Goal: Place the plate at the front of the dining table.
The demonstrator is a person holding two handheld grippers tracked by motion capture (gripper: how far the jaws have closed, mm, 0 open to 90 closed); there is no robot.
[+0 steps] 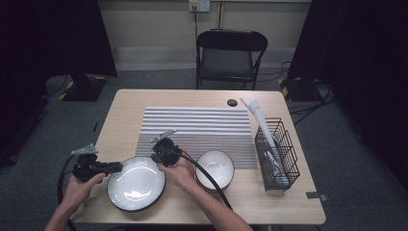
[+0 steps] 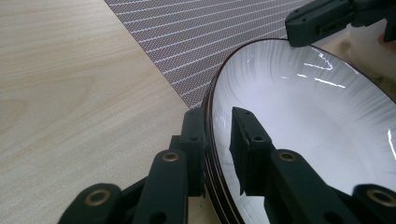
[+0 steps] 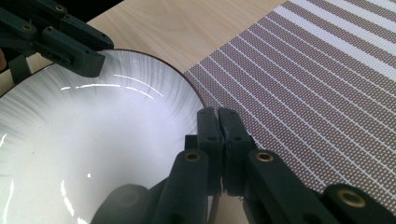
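The left gripper (image 2: 219,140) straddled the near rim of the white plate (image 2: 308,126) — one black jaw outside the dark edge, the other inside over the ribbed white face. A narrow gap showed between the inner jaw and the rim, so whether the pads actually pressed on the plate could not be told. No earlier look was at hand to compare.

The right gripper (image 3: 219,135) had its jaws closed tight together, pads meeting with nothing visible between them. It sat at the plate's opposite edge (image 3: 93,154), the tips just over the rim where the plate met the striped placemat (image 3: 317,84). Seen from above, the left gripper (image 1: 114,167) came at the plate (image 1: 136,184) from its left side and the right gripper (image 1: 159,156) from its upper right.

From the left gripper, the plate lay directly ahead, the bare wooden table (image 2: 70,93) off to its left and the placemat (image 2: 196,32) beyond. Past the right hand (image 1: 180,174) stood a white bowl (image 1: 216,168) — and farther on a black wire basket (image 1: 276,154).
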